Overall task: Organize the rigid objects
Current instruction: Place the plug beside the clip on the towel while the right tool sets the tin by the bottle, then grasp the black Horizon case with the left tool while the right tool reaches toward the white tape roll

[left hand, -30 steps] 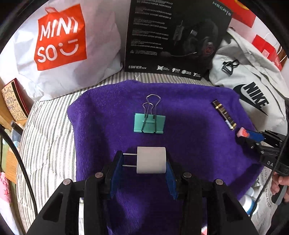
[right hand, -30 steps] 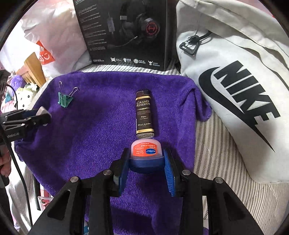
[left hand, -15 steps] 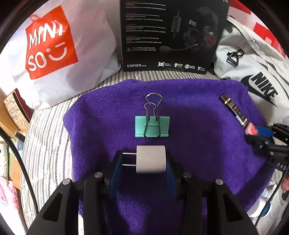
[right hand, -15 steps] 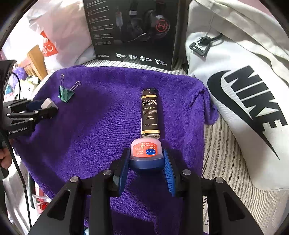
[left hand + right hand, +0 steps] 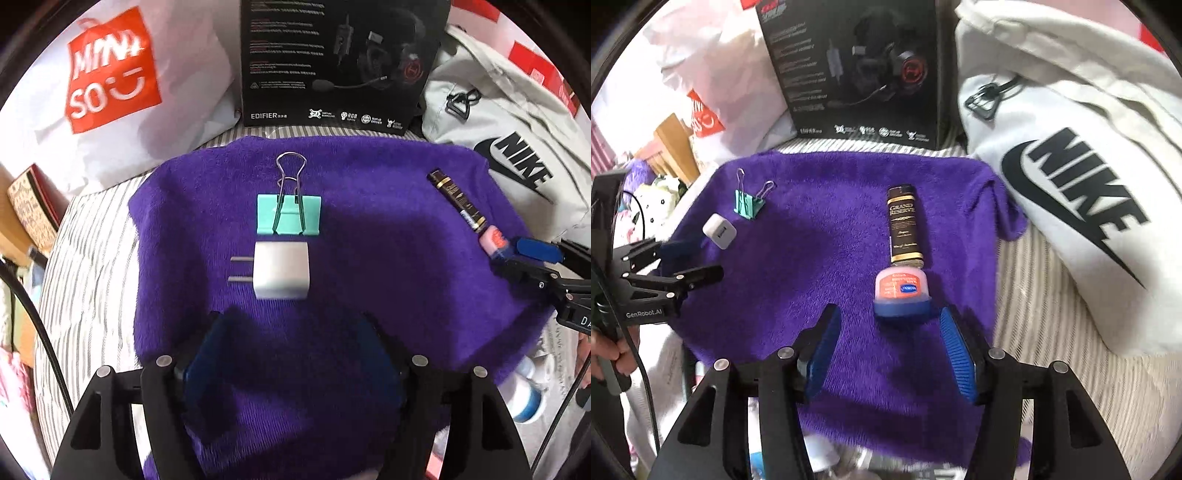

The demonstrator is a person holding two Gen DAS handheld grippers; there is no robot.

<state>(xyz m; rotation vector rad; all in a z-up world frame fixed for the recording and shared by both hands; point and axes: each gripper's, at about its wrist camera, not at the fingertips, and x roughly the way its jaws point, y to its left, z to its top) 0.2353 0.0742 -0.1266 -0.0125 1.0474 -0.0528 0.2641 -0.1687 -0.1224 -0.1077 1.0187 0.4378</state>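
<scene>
Both claws spread, holding nothing: left gripper (image 5: 291,354) behind white charger (image 5: 281,270) touching teal binder clip (image 5: 289,219) mid-towel, right gripper (image 5: 890,350) behind balm jar (image 5: 901,291) abutting dark tube (image 5: 904,227) near purple towel (image 5: 820,266) right edge; careless retreat may knock jar rolling.

Purple towel (image 5: 369,258). On it: mint-green binder clip (image 5: 288,219), white charger plug (image 5: 281,271), black-and-gold lighter (image 5: 904,226), pink-topped blue jar (image 5: 901,293). Beneath towel: grey-and-white striped bedsheet (image 5: 92,258). Behind towel: black headset box (image 5: 340,62), white bag with black logo (image 5: 1071,166), white bag with orange-red panel (image 5: 110,74). Blue-padded black fingers (image 5: 955,356).
</scene>
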